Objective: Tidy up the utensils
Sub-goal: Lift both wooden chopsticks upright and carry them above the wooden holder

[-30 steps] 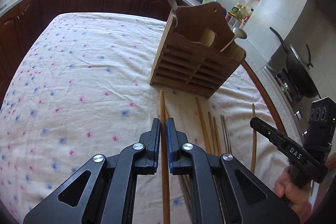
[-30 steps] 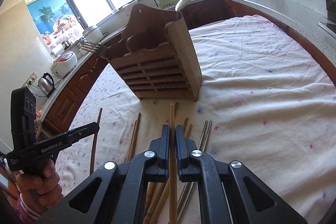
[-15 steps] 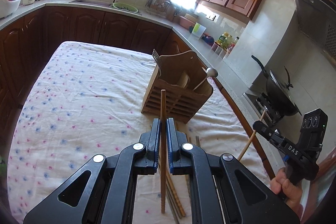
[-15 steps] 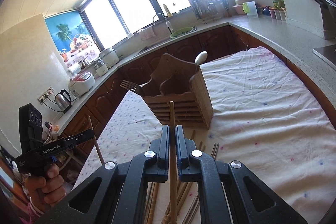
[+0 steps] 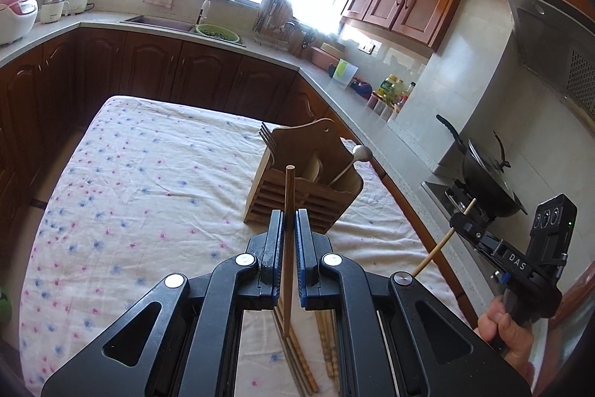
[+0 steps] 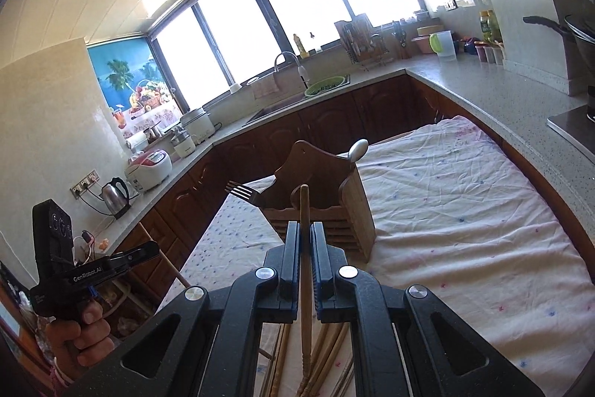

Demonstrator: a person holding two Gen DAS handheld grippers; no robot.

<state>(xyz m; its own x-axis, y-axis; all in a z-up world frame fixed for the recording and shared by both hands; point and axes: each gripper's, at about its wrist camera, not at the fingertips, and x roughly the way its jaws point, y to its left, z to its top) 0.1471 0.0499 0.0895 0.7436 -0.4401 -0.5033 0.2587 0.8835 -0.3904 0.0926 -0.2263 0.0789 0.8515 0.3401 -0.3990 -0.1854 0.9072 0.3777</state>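
Note:
My left gripper (image 5: pixel 289 216) is shut on a dark wooden chopstick (image 5: pixel 289 188), held up above the table. Its tip points at the slatted wooden utensil holder (image 5: pixel 316 199) standing on the flowered tablecloth (image 5: pixel 148 192). A fork (image 5: pixel 266 136) and a spoon (image 5: pixel 359 151) stick out of the holder. My right gripper (image 6: pixel 305 229) is shut on a lighter chopstick (image 6: pixel 305 207) and faces the same holder (image 6: pixel 353 211) from the other side. Several loose chopsticks (image 5: pixel 327 348) lie on the cloth under both grippers. Each gripper shows in the other's view, with its chopstick.
A stove with a black wok (image 5: pixel 487 181) stands just past the table's right edge. Counters wrap around the room, carrying a sink (image 6: pixel 282 106), a kettle (image 6: pixel 115 196) and a rice cooker (image 6: pixel 148 170). The tablecloth left of the holder is bare.
Both grippers have risen from the table and tipped upward, each lifting its chopstick clear of the loose pile. The holder now sits lower and farther in both views.

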